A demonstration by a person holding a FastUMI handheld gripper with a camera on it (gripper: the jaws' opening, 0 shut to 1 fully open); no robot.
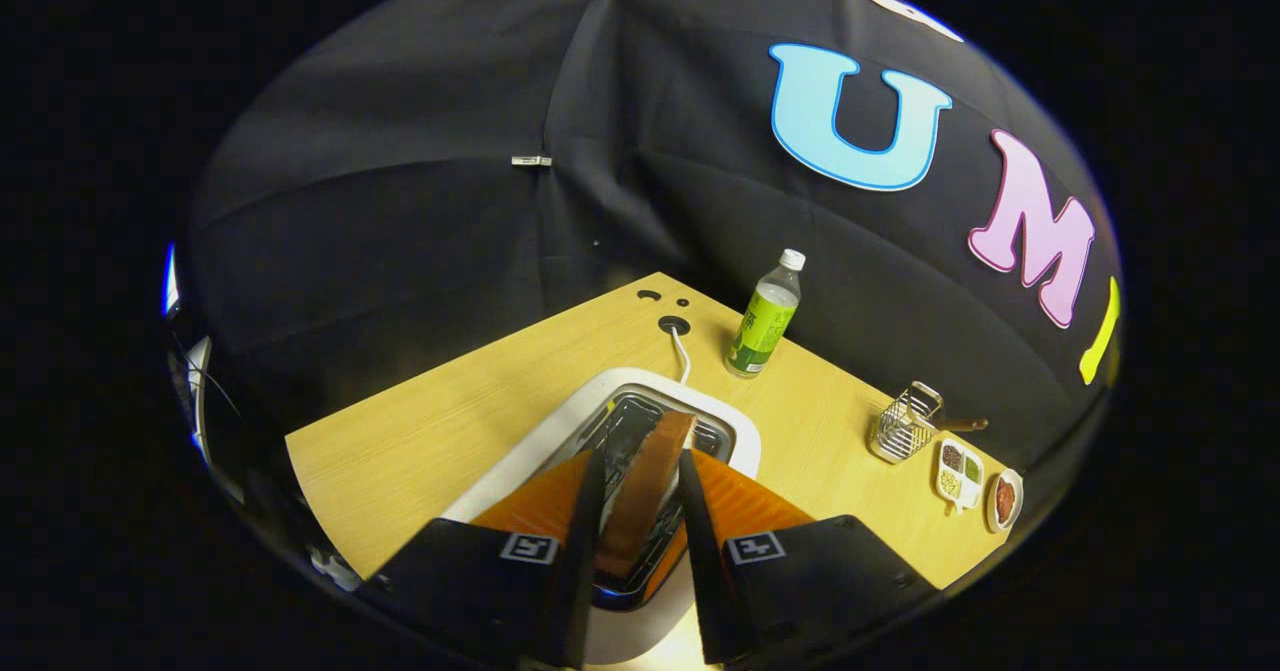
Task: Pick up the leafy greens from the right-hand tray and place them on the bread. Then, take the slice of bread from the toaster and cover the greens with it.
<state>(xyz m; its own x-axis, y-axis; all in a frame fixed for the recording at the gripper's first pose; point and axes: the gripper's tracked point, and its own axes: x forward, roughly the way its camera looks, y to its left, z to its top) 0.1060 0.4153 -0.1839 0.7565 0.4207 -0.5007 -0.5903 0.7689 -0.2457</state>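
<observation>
The gripper (640, 511) pinches the slice of bread (645, 491) on both flat faces as it stands on edge in the slot of the white toaster (735, 436) on the desk (420, 431). To do this step well, I judge the slice should be lifted straight up, clear of the slot's wire guides. Keep the squeeze light so the crumb is not crushed.

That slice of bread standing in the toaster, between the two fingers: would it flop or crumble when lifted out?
Probably neither. The bread slice stands straight on edge in the toaster, so it looks stiff. It is thin, so likely light. The hand-held gripper has a finger on each side of it; whether they press is unclear. A hard squeeze might crack it.
</observation>
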